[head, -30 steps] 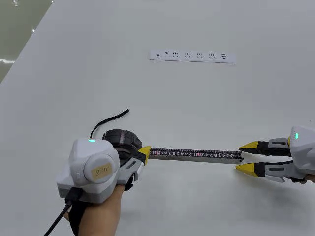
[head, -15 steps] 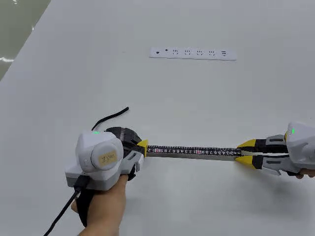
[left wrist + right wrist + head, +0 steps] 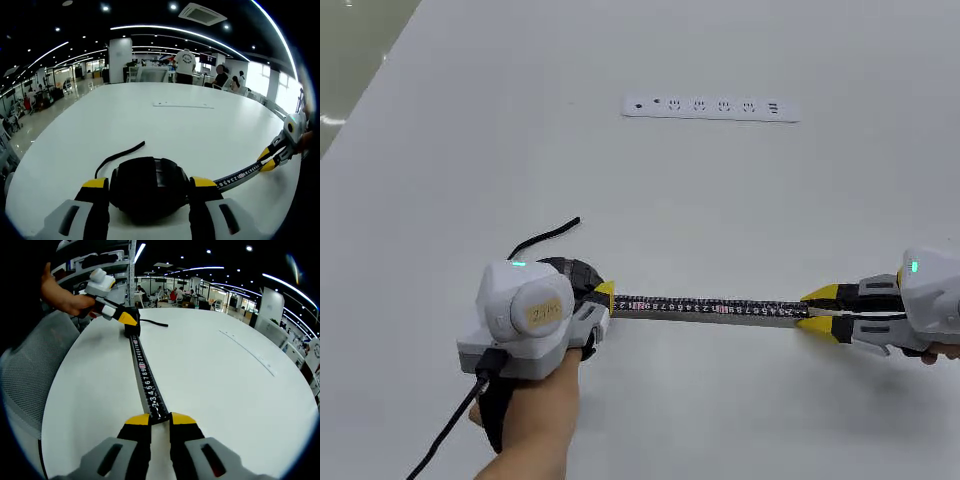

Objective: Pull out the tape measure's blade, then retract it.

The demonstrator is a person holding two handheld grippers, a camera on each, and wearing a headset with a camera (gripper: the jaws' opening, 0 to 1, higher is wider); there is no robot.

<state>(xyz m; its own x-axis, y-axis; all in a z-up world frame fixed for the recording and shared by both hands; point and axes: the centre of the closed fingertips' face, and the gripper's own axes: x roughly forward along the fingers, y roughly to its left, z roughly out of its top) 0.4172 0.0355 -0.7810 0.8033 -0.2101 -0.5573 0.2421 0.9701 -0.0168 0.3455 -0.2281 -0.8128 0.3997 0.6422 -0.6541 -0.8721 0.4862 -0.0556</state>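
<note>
A black tape measure case (image 3: 576,280) (image 3: 148,184) rests on the white table, clamped between the yellow-tipped jaws of my left gripper (image 3: 592,305) (image 3: 150,182). Its dark numbered blade (image 3: 710,309) (image 3: 145,377) (image 3: 239,176) stretches rightward across the table to my right gripper (image 3: 813,315) (image 3: 160,417), which is shut on the blade's end hook. In the right gripper view the left gripper (image 3: 125,319) and the case sit at the far end of the blade. A black wrist strap (image 3: 544,239) trails from the case.
A white power strip (image 3: 710,108) (image 3: 183,105) (image 3: 247,351) lies flat farther back on the table. The table's left edge (image 3: 370,90) borders a greenish floor. People and desks fill the room behind the table (image 3: 186,62).
The right gripper's jaws have come together on the blade's end. The left gripper with the case has shifted slightly; the blade stays about as long.
</note>
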